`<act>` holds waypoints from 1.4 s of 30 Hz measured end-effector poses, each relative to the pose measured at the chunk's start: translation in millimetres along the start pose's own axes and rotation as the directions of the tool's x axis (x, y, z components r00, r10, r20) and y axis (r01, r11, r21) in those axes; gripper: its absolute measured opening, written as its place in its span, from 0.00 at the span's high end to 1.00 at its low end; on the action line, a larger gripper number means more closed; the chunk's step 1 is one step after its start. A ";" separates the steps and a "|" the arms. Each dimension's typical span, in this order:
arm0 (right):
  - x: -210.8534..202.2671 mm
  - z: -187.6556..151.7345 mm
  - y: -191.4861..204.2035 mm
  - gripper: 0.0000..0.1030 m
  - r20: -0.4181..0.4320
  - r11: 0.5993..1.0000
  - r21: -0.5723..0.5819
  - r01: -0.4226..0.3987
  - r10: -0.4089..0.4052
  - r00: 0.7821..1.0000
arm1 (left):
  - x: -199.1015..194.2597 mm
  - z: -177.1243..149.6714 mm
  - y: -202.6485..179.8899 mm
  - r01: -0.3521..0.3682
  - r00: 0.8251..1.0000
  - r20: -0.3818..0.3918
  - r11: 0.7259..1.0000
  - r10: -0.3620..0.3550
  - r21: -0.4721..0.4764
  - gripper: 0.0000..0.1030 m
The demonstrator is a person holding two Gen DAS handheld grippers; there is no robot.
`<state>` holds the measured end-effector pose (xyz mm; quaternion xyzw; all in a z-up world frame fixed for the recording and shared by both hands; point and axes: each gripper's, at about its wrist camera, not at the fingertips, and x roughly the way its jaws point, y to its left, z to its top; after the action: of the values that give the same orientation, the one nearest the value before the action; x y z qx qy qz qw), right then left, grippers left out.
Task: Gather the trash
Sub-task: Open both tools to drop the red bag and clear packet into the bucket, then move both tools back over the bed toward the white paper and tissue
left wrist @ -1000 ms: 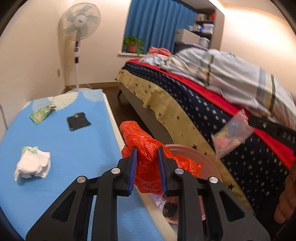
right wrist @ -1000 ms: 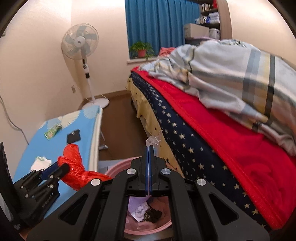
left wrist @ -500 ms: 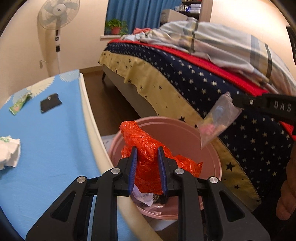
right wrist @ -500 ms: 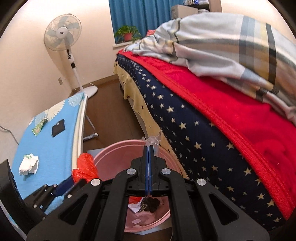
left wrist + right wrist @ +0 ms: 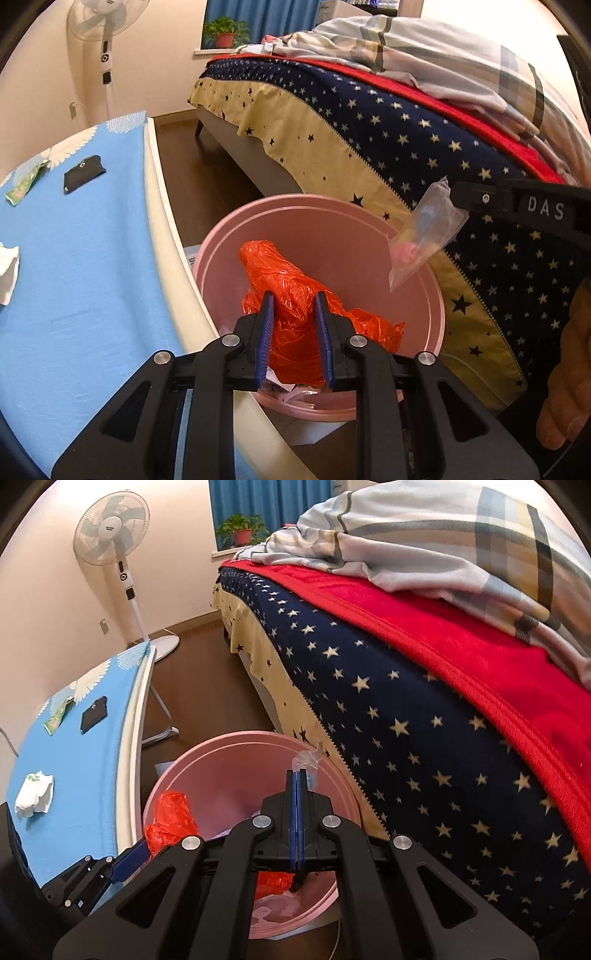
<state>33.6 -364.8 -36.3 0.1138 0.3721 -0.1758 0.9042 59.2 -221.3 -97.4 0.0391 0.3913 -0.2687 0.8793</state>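
My left gripper [image 5: 294, 295] is shut on a crumpled orange plastic bag [image 5: 295, 295] and holds it over the mouth of a pink bin [image 5: 325, 218]. The bag [image 5: 170, 818] and the bin [image 5: 221, 740] also show in the right wrist view. My right gripper [image 5: 297, 773] is shut on a small clear plastic bag [image 5: 424, 236] with coloured bits inside, held above the bin's right rim; only its top corner [image 5: 308, 758] shows in the right wrist view. Other trash lies in the bin's bottom [image 5: 277, 904].
A blue-covered ironing board [image 5: 85, 258] stands left of the bin with a white crumpled tissue [image 5: 35, 794], a black pouch [image 5: 83, 173] and a green wrapper [image 5: 22, 186] on it. A bed [image 5: 424, 701] with a star blanket is at the right. A fan [image 5: 110, 528] stands behind.
Both grippers moved from beside the board to over the pink bin, still holding their bags. The bin now fills the lower middle of both views.
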 end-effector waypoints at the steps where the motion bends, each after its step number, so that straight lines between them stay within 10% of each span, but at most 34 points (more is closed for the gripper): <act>1: 0.2 -1.4 -0.2 1.00 0.000 1.000 0.001 0.004 -0.004 1.000 | 1.0 -0.9 -0.1 -0.002 1.000 -0.004 1.000 0.002 0.001 0.79; 17: -0.5 -7.1 -1.9 0.96 -0.016 1.000 0.007 0.025 -0.025 1.000 | -0.1 0.0 3.6 0.012 1.000 -0.004 0.999 -0.013 -0.035 0.70; 26: -9.8 -4.1 0.4 0.74 0.013 1.000 0.014 0.013 -0.013 1.000 | -14.1 4.2 8.2 0.016 0.999 0.037 0.998 -0.014 -0.059 0.70; 42: -66.7 72.3 79.9 0.72 0.135 0.958 -0.116 -0.263 0.278 0.951 | -134.0 91.2 107.0 -0.121 0.976 0.175 0.991 0.128 -0.051 0.70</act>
<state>67.4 -300.7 67.7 0.1064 0.2919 -0.0400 0.9497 100.2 -96.2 45.5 0.0216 0.3132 -0.2075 0.9265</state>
